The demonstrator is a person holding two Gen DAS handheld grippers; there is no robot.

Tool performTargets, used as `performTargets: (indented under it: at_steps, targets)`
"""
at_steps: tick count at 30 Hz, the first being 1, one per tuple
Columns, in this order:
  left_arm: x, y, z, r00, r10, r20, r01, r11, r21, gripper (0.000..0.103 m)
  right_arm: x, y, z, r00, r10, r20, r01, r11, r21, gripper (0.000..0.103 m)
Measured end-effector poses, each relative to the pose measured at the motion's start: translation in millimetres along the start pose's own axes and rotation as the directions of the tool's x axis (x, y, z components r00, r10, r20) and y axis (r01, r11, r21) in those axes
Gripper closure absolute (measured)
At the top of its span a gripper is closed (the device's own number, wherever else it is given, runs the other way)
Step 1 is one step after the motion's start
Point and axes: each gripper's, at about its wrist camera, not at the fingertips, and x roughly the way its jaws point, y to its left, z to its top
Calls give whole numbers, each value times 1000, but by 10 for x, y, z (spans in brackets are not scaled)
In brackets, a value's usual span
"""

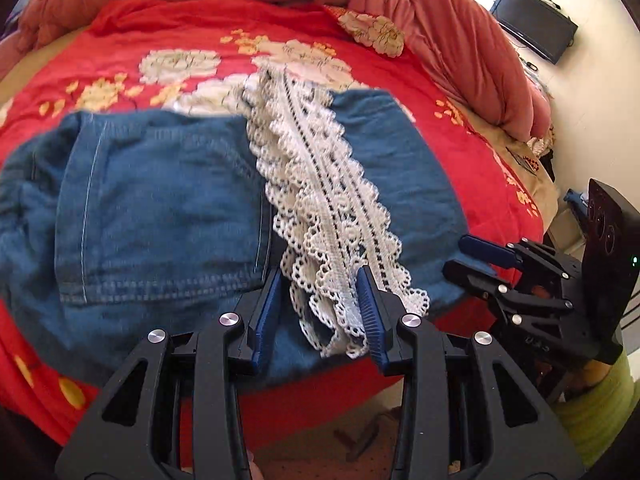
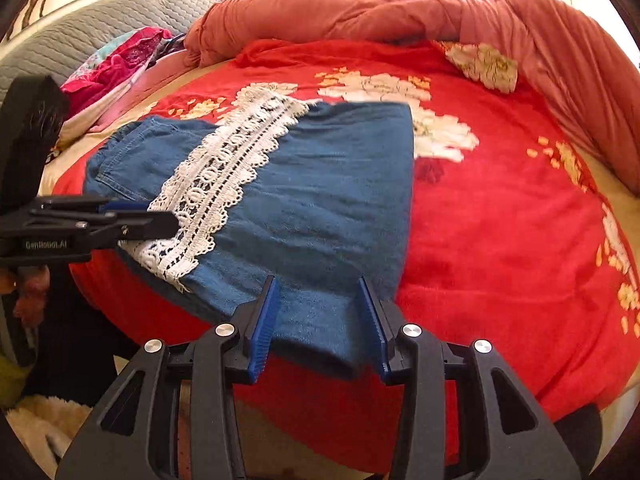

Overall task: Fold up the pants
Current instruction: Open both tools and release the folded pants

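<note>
Pants (image 2: 320, 208) of blue denim with a white lace strip (image 1: 320, 200) lie folded on the red floral blanket (image 2: 500, 240), mid-frame in both views. Your left tongs (image 1: 320, 312) stand apart astride the lace end at lower centre; your right tongs (image 2: 320, 316) stand apart over the near denim edge. Bite both layers squarely, then lift evenly.

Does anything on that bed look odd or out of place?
Only the white lace trim: it runs slantwise across the folded denim pants and spills past their near edge. Otherwise they lie flat on the red blanket.
</note>
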Motion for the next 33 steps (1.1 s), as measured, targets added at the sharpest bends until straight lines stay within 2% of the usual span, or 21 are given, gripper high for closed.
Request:
performTargets:
  at_steps: [9, 15, 19, 24, 26, 33]
  targets:
    - [-4, -58, -75, 999, 42, 0, -42, 999, 19, 74, 0, -79, -56, 1000, 18, 5, -18, 1000, 15, 64]
    - [-61, -97, -78, 999, 53, 7, -53, 999, 8, 74, -33, -62, -47, 1000, 18, 3, -18, 1000, 12, 57]
    - [-136, -123, -74, 998, 59, 24, -59, 998, 10, 74, -104, -51, -41, 1000, 11, 14, -11, 1000, 18, 46]
    - [-286, -142, -75, 996, 69, 60, -70, 998, 8, 74, -189, -35, -25, 999, -5, 33, 4, 1000, 29, 44]
    - [-339, -132, -73, 994, 82, 71, -83, 997, 4, 73, -237, -17, -17, 999, -8, 47, 7, 999, 31, 36]
    - [-561, -11, -51, 982, 148, 118, -145, 989, -30, 62, -355, 37, 52, 996, -18, 85, 15, 999, 34, 32]
